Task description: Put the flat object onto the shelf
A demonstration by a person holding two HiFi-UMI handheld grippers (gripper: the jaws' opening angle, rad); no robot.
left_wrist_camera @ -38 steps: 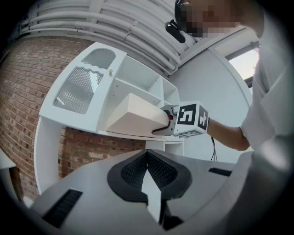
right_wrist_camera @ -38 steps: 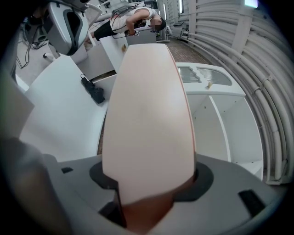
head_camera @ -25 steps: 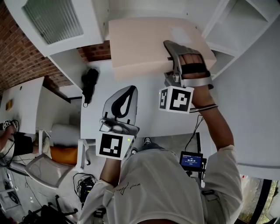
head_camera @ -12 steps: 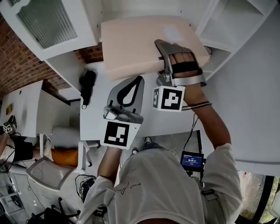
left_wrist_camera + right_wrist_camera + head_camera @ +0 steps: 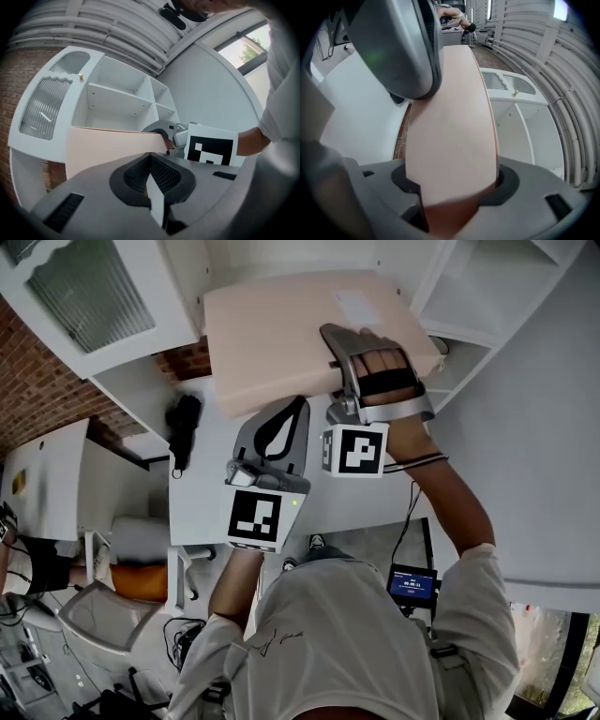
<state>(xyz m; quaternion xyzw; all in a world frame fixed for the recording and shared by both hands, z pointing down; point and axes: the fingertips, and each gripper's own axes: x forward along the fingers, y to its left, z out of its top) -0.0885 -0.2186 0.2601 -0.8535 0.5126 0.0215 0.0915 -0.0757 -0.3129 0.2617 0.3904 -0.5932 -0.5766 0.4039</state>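
Note:
The flat object is a pale pink board (image 5: 281, 334), held up in front of a white shelf unit (image 5: 473, 292). My right gripper (image 5: 345, 351) is shut on the board's right part, one finger (image 5: 396, 47) lying across its face. In the right gripper view the board (image 5: 454, 140) fills the space between the jaws, and the shelf's open compartments (image 5: 520, 126) lie to its right. My left gripper (image 5: 298, 409) is shut and holds nothing, its tip right at the board's lower edge. In the left gripper view the board (image 5: 103, 145) stands just beyond the closed jaws, below the shelf (image 5: 117, 105).
A black object (image 5: 183, 420) lies on the white table (image 5: 202, 507) to the left of my left gripper. A cabinet door with ribbed glass (image 5: 84, 287) hangs open at upper left, beside a brick wall (image 5: 33, 381). A small screen device (image 5: 411, 583) sits by the person's right side.
The board and my right gripper have shifted left and up in the view, toward the shelf. My left gripper has risen until its tip meets the board's lower edge.

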